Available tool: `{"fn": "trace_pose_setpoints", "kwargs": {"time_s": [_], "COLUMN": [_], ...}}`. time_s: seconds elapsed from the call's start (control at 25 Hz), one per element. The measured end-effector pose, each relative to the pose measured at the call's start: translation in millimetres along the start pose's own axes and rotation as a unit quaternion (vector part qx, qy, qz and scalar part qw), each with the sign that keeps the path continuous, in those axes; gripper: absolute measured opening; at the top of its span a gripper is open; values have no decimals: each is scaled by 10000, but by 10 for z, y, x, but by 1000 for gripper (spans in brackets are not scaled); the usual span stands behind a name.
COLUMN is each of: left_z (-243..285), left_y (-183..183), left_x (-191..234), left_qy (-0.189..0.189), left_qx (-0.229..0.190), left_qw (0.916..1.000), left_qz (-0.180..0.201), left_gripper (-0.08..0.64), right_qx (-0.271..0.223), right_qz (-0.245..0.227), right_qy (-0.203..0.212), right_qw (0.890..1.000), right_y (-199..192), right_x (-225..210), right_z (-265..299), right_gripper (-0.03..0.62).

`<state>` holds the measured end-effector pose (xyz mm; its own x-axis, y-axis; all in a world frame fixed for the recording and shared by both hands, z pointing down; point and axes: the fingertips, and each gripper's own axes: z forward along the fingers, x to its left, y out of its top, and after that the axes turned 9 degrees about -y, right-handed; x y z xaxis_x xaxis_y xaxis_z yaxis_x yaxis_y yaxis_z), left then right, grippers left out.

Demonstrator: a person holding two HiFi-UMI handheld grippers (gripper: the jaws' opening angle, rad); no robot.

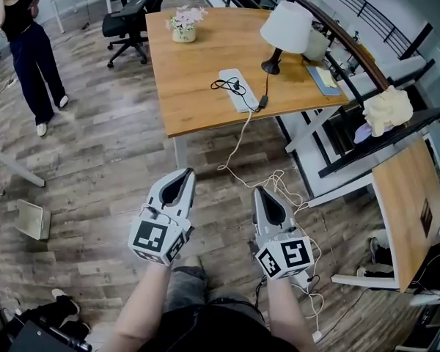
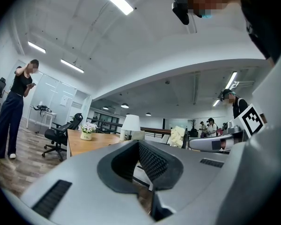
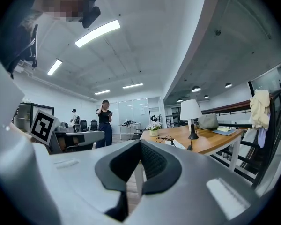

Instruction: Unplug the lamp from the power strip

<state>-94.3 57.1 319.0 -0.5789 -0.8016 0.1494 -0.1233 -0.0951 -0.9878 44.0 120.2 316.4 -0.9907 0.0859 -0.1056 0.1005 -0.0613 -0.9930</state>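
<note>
While both grippers hang level over the floor (image 1: 95,189) with nothing between their pads, the left gripper (image 1: 184,173) has its jaws pressed together, and the right gripper (image 1: 261,191) has its tips closed on each other too. Well ahead of both jaw pairs stands the table (image 1: 198,64). The lamp (image 1: 286,29) is far beyond the right jaws, and the strip (image 1: 238,90) lies nearer them. A black cord (image 1: 266,85) runs from the lamp to the strip's near end. A white cable (image 1: 238,141) drops to the floor just ahead of the right jaws.
</note>
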Motion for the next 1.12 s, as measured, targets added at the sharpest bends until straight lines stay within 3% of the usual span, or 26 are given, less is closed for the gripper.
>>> {"fn": "trace_pose_setpoints", "kwargs": {"time_s": [0.72, 1.12], "left_z": [416, 922], "left_y": [-34, 13], "left_x": [316, 623], "left_qy": [-128, -90], "left_qx": [62, 25], "left_qw": [9999, 10000], "left_qz": [-73, 30], "left_gripper": [-3, -4], "right_qx": [16, -100], "right_qz": [41, 101], "right_qy": [-89, 18], "right_qw": [10000, 9999], "right_y": [3, 58], "right_x": [-191, -463], "right_z": [516, 1105], "right_gripper": [8, 8]}}
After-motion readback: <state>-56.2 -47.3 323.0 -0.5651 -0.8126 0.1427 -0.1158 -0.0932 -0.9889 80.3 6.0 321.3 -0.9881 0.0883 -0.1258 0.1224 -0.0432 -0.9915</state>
